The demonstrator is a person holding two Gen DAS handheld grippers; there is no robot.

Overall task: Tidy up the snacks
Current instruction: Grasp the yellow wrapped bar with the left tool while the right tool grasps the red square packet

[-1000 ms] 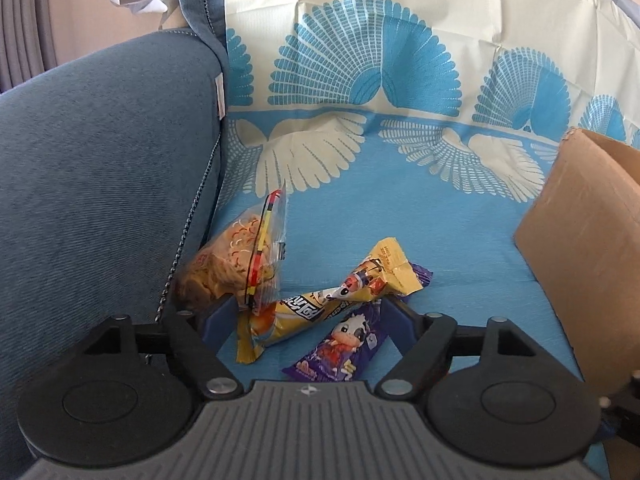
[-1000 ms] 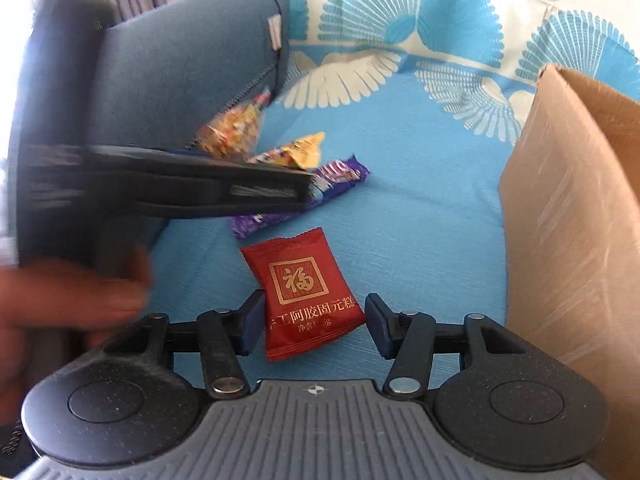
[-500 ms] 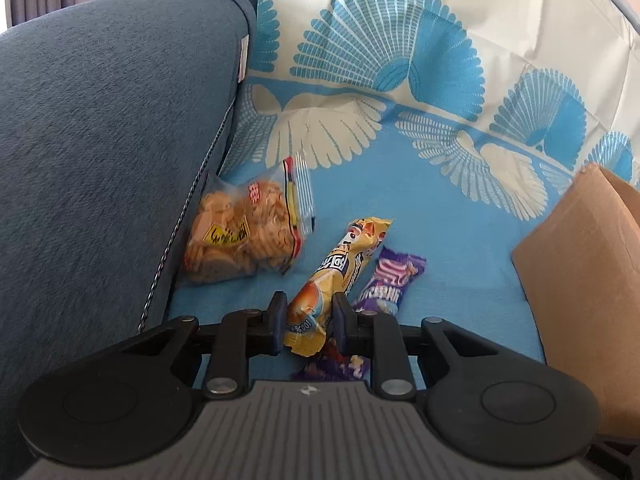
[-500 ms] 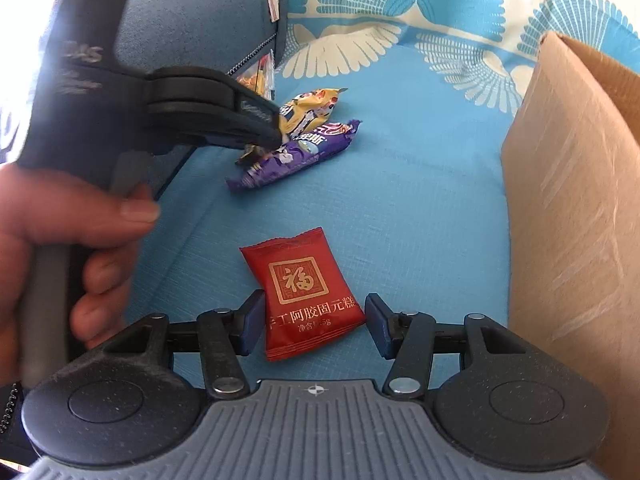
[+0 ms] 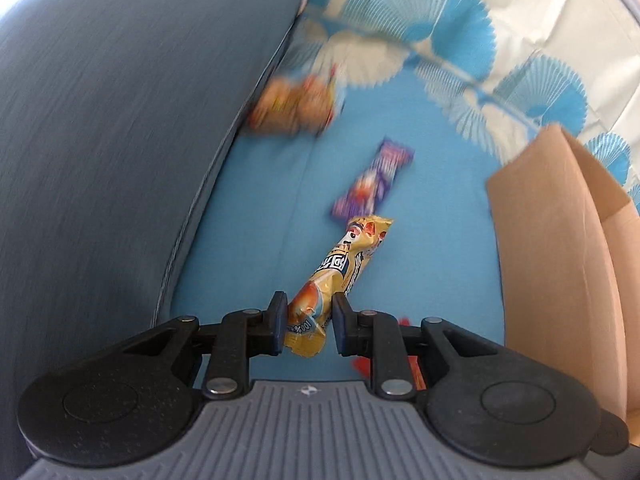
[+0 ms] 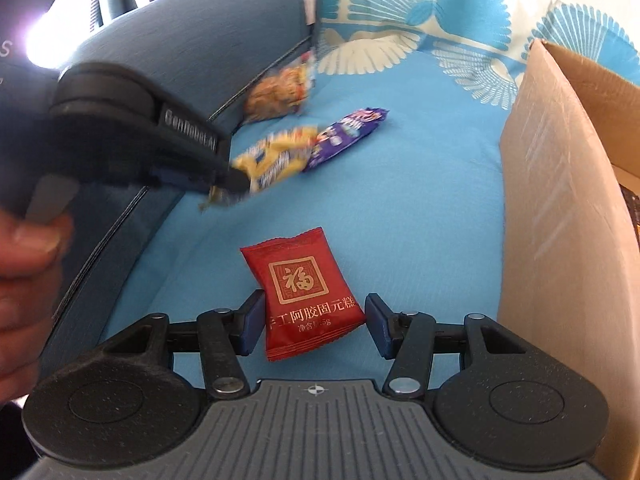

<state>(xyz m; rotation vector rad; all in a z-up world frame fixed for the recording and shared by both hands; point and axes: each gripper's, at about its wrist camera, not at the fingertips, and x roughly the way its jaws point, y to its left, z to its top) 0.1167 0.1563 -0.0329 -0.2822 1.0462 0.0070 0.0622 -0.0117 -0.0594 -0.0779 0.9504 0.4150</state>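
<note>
A blue cloth with white fan prints (image 6: 420, 184) covers the sofa seat. On it lie 3 snacks: a red packet (image 6: 304, 292), a purple bar (image 6: 348, 132) and a biscuit bag (image 6: 280, 92) (against the armrest), beside a cardboard box (image 6: 560, 220).

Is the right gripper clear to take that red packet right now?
Probably yes. The right gripper is open with the red packet lying between its fingers on the blue sheet, nothing on top of it, and the cardboard box stands off to the side.

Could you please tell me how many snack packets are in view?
4: yellow bar in the left gripper, purple bar mid-cushion, cracker bag by the armrest, red packet between the right gripper's fingers. The box may hide more.
</note>
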